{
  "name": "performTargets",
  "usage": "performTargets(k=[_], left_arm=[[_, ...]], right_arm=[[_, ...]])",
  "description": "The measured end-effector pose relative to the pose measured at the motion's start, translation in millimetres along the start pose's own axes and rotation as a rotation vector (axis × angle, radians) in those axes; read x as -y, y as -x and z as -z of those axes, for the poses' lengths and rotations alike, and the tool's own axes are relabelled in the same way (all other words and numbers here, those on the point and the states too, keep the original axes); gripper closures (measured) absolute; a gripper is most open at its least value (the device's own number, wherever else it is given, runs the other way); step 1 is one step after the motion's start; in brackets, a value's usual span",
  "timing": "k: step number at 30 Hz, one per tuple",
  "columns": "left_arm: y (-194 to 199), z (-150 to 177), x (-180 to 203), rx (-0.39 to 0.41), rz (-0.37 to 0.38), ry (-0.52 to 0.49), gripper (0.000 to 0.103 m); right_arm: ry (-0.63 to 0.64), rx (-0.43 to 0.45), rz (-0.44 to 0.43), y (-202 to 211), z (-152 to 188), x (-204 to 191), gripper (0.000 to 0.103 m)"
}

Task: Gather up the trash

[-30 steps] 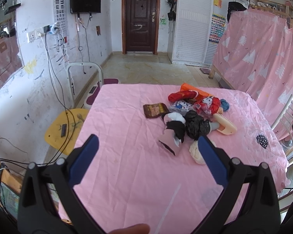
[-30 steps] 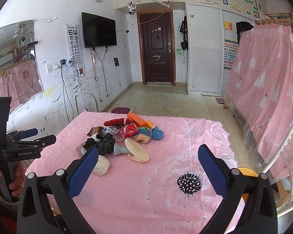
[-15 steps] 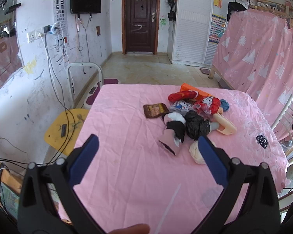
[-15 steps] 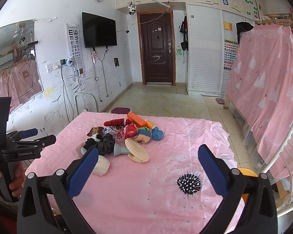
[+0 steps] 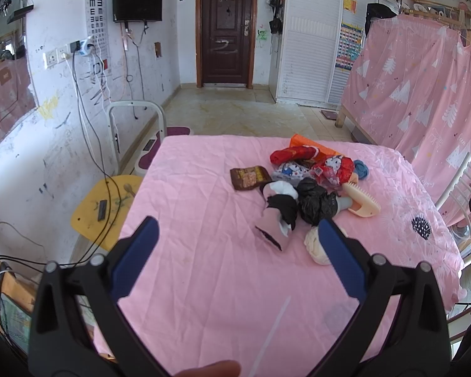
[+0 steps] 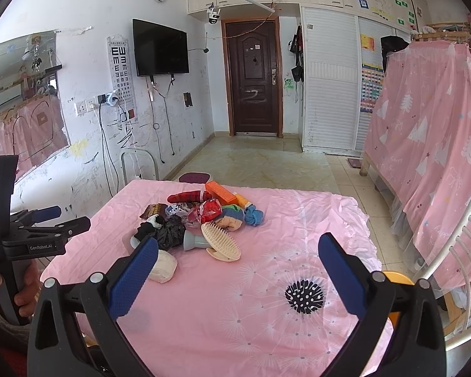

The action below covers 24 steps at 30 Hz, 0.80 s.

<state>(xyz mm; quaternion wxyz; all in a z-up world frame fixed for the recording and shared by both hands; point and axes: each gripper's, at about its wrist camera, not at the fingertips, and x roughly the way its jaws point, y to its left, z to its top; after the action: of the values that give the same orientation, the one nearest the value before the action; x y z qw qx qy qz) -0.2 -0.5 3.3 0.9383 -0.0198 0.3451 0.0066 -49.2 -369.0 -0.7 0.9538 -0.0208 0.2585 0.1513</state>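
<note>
**Two open claws held back from a heap of trash on a pink-covered surface**

Both views looked forward along a pair of blue-padded fingers. The left claw was spread wide and gripped nothing; it hung above the near left part of the surface, which was covered with a pink cloth. The right claw was likewise spread wide and empty, above the near right part. In the right view the left claw appeared again at the far left edge, held in a person's hand.

The trash sat in one loose heap toward the far middle of the surface, well apart from both claws. It held a crumpled black bag, a brown snack wrapper lying flat at the heap's left edge, a red wrapper, an orange box at the far side, a blue wad, a cream brush on the right, and a white lump nearest the claws. The pieces touched or overlapped, so their edges were hard to separate.

The open fingers and the gap suggested a ready stance before the first pick. The white lump, lying alone at the near edge, seemed the easiest start. No bin or bag for collecting was visible.
</note>
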Motion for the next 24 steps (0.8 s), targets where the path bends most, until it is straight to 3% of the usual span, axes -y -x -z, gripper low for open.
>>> performTargets(k=[17, 24], left_arm=[[-5.5, 0.2, 1.1, -0.009, -0.002, 0.000, 0.006], [-29.3, -3.7, -0.7, -0.065, 0.015, 0.003, 0.006]], right_arm=[[-0.006, -0.019, -0.007, -10.1, -2.2, 2.8, 0.011], [0.007, -0.076, -0.037, -38.8, -5.4, 2.1, 0.011]])
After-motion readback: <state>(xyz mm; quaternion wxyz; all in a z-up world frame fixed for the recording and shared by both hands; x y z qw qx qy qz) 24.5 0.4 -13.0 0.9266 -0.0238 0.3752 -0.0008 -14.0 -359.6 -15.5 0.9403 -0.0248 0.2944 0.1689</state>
